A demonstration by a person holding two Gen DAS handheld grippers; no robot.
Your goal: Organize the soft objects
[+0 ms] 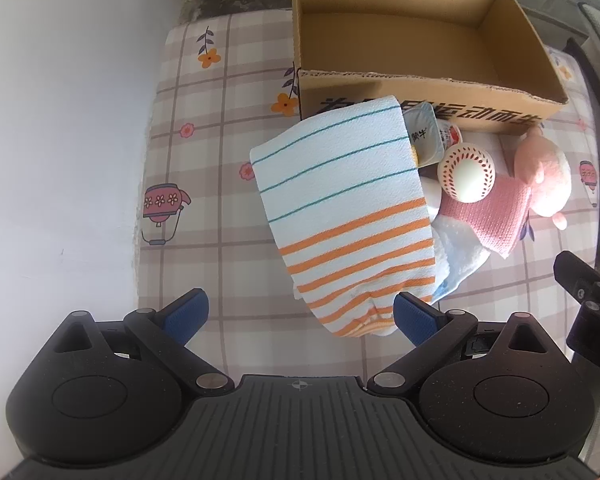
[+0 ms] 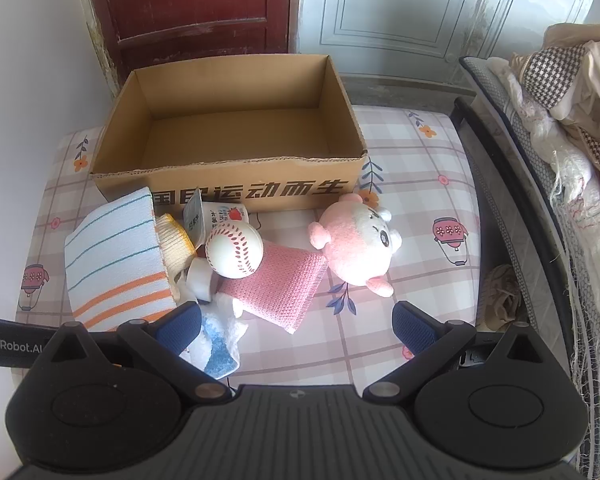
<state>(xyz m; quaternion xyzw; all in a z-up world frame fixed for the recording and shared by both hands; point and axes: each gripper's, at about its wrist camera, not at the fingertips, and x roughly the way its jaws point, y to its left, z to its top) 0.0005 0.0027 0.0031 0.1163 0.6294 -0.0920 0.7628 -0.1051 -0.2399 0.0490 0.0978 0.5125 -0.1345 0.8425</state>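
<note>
Left hand-held gripper [image 1: 300, 318]: I held it with its blue pads spread wide, gripping nothing; the striped towel's lower end hung in view between them, just beside the right pad.
Right hand-held gripper [image 2: 298, 326]: mine too stood wide apart and held nothing, over the checked cloth.
Cardboard box [image 2: 228, 190]: its front wall carried bold dark Chinese characters; my right view read "运动而生" – the start was hidden behind the towel.
Milk cup [image 1: 422, 134]: the peeled foil lid showed "蒙牛" in my left view; the small print on its side was too fine to read.
Gripper body [image 2: 10, 347]: "GenRobot.AI" was printed in white on the left gripper's side, seen only from my right view.
Striped towel [image 1: 344, 208]: white with teal and orange stripes, it leaned against the box front and covered part of the pile.
Baseball [image 2: 235, 249]: white with red stitching, it rested on the pink knitted cloth [image 2: 278, 290].
Plush toy [image 2: 356, 246]: pink and white, it lay beside the cloth near the box's right corner; my right view showed its face, my left only its back.
Blue and white cloth [image 2: 218, 350]: it lay crumpled just under my right gripper's left pad.
Bench [image 2: 420, 216]: it wore a checked cover with flowers and pink teapots.
Only in the right view: a red door [image 2: 192, 12] and a heap of laundry [image 2: 572, 92] on the bed.
</note>
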